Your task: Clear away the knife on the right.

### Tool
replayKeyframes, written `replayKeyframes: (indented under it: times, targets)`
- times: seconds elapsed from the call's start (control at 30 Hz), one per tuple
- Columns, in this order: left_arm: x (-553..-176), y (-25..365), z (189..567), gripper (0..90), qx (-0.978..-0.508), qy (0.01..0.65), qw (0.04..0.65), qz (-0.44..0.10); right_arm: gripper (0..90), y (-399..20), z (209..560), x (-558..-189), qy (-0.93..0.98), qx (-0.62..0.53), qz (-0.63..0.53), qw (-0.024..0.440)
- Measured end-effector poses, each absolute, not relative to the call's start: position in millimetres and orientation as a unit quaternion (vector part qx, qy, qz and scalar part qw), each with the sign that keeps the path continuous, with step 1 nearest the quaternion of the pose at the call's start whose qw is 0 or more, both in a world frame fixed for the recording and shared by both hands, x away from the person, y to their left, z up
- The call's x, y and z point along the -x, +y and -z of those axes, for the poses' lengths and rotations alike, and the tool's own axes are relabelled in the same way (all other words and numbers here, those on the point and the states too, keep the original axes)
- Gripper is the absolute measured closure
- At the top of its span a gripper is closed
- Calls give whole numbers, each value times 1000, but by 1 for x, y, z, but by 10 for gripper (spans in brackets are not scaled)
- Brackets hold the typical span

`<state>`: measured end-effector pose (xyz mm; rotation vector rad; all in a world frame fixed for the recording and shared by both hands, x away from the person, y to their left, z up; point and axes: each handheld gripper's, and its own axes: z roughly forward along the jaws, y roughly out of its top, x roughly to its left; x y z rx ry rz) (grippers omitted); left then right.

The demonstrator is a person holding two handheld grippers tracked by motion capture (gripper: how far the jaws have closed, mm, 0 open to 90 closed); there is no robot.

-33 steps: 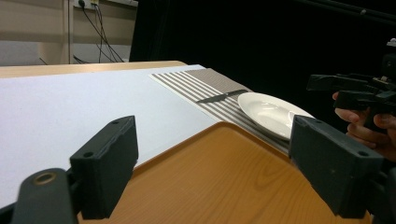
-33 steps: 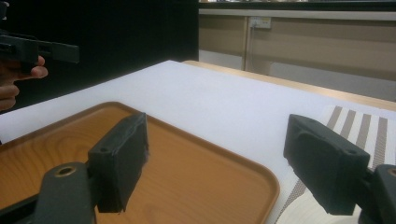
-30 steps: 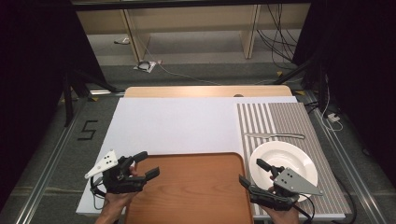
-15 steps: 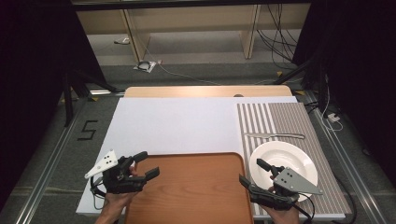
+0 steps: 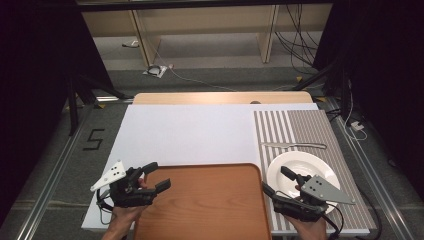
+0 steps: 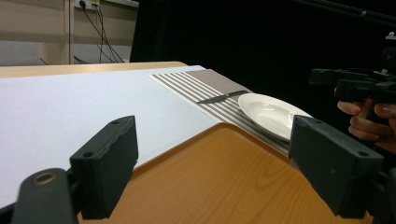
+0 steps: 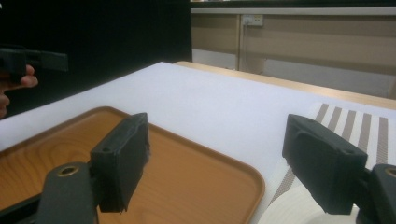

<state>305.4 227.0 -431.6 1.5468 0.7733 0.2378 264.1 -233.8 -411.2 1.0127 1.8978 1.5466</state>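
I held my left gripper (image 5: 157, 177) low at my near left, its jaws spread wide and empty. My right gripper (image 5: 276, 181) sat at my near right, jaws likewise parted, gripping nothing.

A brown wooden tray (image 5: 202, 202) with rounded corners and a low raised rim lies flat and empty at the near edge of the table. Just right of it, a white round plate (image 5: 305, 172) sits upright and empty on the striped mat (image 5: 295, 127) by the table's near right corner.
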Motion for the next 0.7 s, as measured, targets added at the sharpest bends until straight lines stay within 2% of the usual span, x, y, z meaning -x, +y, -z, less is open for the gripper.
replayKeyframes:
  times: [0.53, 0.7]
  targets:
    - [-307, 228, 433, 157, -677, 344, 642, -103, 245, -254, 386, -288, 737, -367, -487, 292]
    - [-307, 229, 433, 157, -677, 346, 642, -103, 247, -262, 381, -301, 746, -375, -468, 291]
